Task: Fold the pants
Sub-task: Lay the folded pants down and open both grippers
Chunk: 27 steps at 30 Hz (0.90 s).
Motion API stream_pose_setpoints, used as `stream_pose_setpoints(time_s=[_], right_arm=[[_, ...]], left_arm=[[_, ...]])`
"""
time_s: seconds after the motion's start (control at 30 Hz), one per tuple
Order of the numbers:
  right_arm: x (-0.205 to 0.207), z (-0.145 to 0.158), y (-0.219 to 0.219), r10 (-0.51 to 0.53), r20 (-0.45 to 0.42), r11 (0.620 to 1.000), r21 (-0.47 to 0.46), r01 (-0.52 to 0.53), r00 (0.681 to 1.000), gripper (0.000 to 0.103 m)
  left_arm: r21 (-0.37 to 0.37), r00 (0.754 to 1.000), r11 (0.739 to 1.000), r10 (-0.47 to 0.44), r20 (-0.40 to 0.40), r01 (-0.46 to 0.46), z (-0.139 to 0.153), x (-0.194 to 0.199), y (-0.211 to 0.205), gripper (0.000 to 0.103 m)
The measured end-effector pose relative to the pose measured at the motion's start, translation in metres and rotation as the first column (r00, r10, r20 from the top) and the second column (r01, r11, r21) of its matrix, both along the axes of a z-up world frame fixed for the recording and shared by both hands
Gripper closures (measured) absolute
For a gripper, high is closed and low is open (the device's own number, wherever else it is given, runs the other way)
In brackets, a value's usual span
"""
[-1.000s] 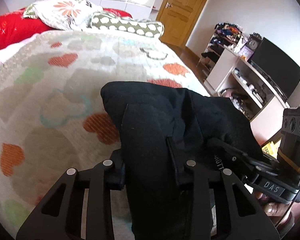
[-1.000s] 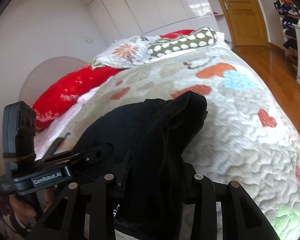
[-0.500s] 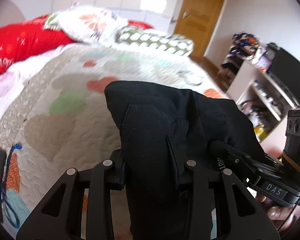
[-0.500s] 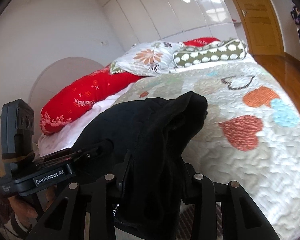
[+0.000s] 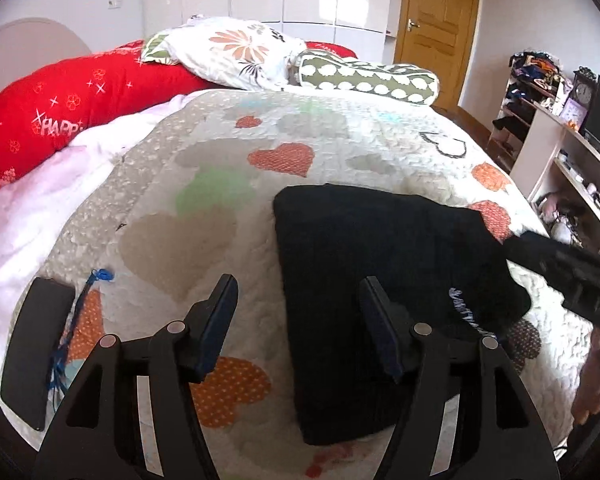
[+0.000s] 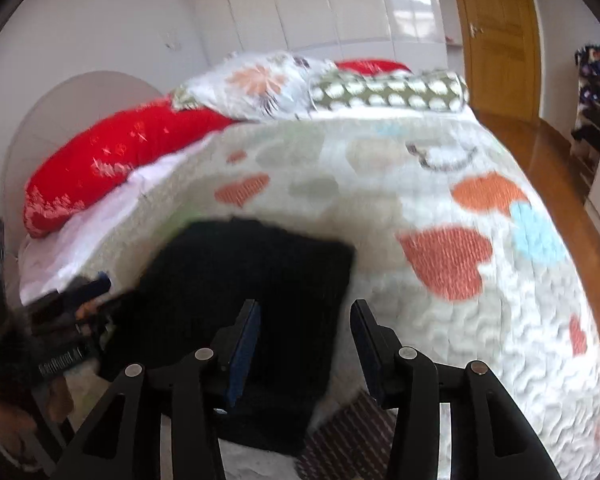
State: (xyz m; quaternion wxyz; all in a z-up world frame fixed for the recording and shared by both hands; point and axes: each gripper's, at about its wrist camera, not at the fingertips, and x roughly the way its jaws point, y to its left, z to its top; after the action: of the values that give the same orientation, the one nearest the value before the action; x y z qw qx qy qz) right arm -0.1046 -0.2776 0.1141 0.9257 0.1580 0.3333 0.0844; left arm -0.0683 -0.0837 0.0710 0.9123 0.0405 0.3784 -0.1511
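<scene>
The black pants point(image 5: 380, 264) lie as a compact folded rectangle on the heart-patterned quilt point(image 5: 220, 184) of the bed, right of centre in the left wrist view. The left hand-held gripper point(image 5: 298, 328) is spreading its jaws with nothing pinched; the right hand-held gripper point(image 6: 304, 344) is likewise opening, fabric merely below it. The folding looks essentially finished; perhaps only a smoothing pass remains.

The left gripper point(image 5: 296, 312) is opening its jaws, pointing downward with nothing pinched. The right gripper point(image 6: 304, 336) is opening too, gripping nothing.
</scene>
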Motion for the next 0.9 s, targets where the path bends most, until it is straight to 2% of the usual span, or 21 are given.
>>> stream_pose_setpoints(time_s=[0.1, 0.2, 0.37, 0.47, 0.6, 0.77, 0.9], right_arm=[[0.022, 0.004, 0.015, 0.052, 0.018, 0.999, 0.011, -0.052, 0.998, 0.059], [0.049, -0.007, 0.025, 0.075, -0.016, 0.997, 0.030, -0.075, 0.997, 0.059], [0.084, -0.033, 0.028, 0.052, -0.095, 0.999, -0.008, -0.053, 0.994, 0.059], [0.091, -0.036, 0.027, 0.049, -0.086, 0.999, -0.001, -0.049, 0.995, 0.060], [0.083, -0.028, 0.025, 0.053, -0.086, 0.999, 0.000, -0.053, 0.995, 0.060], [0.038, -0.008, 0.025, 0.064, -0.033, 0.998, -0.025, -0.065, 0.997, 0.060], [0.009, -0.027, 0.034, 0.067, -0.082, 0.994, -0.084, -0.074, 0.994, 0.059]], left_arm=[[0.012, 1.000, 1.000, 0.009, -0.019, -0.009, -0.007, 0.002, -0.006, 0.039], [0.034, 0.999, 0.999, 0.019, -0.050, -0.017, -0.022, 0.005, -0.010, 0.039], [-0.008, 0.998, 1.000, 0.023, -0.059, -0.024, -0.032, 0.008, -0.011, 0.038], [0.002, 0.998, 1.000, 0.023, -0.051, -0.023, -0.033, 0.008, -0.016, 0.038], [-0.005, 0.998, 1.000, 0.030, -0.055, -0.031, -0.032, 0.007, -0.015, 0.038], [-0.008, 0.998, 0.999, 0.035, -0.051, -0.035, -0.027, -0.001, -0.011, 0.038], [-0.014, 0.998, 0.999, 0.044, -0.042, -0.045, -0.029, -0.005, -0.010, 0.038]])
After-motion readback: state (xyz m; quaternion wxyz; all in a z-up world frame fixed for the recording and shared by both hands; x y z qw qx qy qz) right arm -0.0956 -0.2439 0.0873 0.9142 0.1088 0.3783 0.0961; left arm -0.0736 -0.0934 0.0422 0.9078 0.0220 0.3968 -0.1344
